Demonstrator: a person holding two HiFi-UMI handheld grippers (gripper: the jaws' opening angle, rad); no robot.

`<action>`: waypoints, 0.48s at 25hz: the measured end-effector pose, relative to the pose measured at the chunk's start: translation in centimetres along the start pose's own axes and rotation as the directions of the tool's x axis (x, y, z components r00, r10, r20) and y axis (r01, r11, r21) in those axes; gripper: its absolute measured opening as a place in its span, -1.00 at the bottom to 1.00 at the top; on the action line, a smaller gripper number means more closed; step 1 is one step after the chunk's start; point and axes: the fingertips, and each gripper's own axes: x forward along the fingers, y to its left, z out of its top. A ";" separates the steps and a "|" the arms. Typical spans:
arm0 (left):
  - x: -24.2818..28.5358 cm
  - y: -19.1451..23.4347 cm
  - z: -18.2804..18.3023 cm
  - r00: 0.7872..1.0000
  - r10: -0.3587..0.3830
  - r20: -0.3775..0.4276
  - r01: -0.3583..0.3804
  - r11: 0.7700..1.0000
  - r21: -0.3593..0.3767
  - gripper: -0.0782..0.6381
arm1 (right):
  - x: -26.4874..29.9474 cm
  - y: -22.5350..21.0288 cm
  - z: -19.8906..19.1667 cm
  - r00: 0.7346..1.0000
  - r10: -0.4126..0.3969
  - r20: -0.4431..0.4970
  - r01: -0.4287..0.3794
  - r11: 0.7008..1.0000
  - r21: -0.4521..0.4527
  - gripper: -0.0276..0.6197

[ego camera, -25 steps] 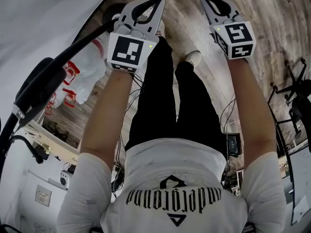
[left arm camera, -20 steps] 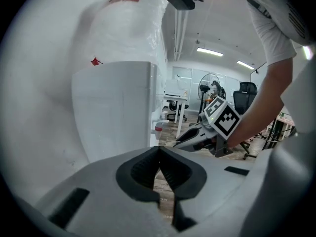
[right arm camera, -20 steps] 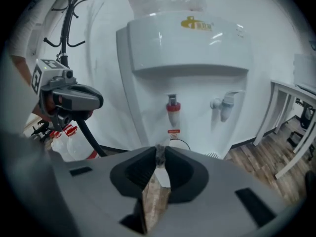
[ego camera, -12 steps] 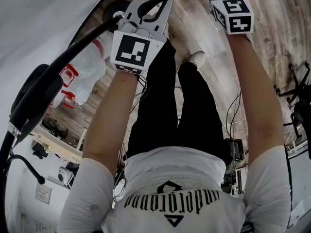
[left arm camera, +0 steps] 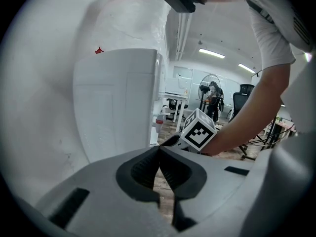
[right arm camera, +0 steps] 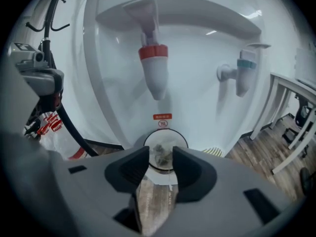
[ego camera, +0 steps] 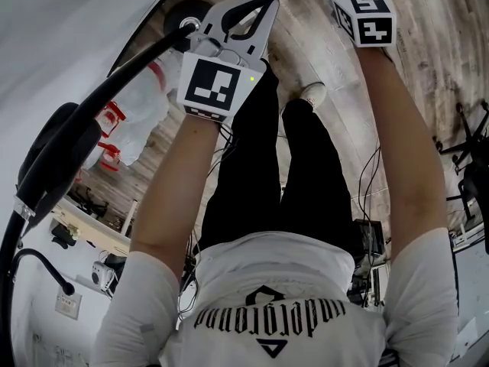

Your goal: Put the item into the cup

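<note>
**Dark clump lies in the cup under the dispenser tap as the right jaws part**

Facing the white water dispenser (right arm camera: 207, 83), the cup (right arm camera: 166, 131) stands below the red tap (right arm camera: 154, 65), and the item (right arm camera: 161, 152), a dark clump, appears to lie inside it. The right gripper (right arm camera: 161, 161) hangs just above the rim, its jaws opening with nothing pressed between them. The left gripper (left arm camera: 159, 154) is off to the side, jaws closed together and empty. The likely risks: a widening jaw clips the rim and tips the light cup, or a careless lift drags it off its ledge to the wooden floor (right arm camera: 261, 147).
</note>
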 end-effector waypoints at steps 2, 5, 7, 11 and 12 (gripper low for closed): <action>0.0 0.0 -0.2 1.000 -0.001 -0.006 0.001 1.000 0.000 -0.76 | 0.0 0.0 0.0 1.000 0.000 0.002 0.000 1.000 0.000 -0.39; 0.1 0.0 -0.2 1.000 0.000 -0.004 0.000 1.000 -0.004 -0.76 | 0.2 -0.3 -0.1 1.000 0.006 0.002 -0.006 1.000 -0.002 -0.33; 0.2 0.1 -0.1 1.000 -0.002 -0.002 0.002 1.000 -0.006 -0.76 | 0.2 -0.3 0.1 1.000 0.006 0.003 -0.006 1.000 -0.002 -0.28; 0.3 -0.1 0.1 1.000 -0.008 -0.002 0.008 1.000 -0.002 -0.76 | 0.1 0.0 0.4 1.000 0.022 0.006 -0.022 1.000 -0.003 -0.15; 0.4 -0.2 0.2 1.000 -0.007 -0.001 0.007 1.000 -0.001 -0.76 | -0.1 0.0 0.4 1.000 0.024 0.007 -0.024 1.000 -0.008 -0.15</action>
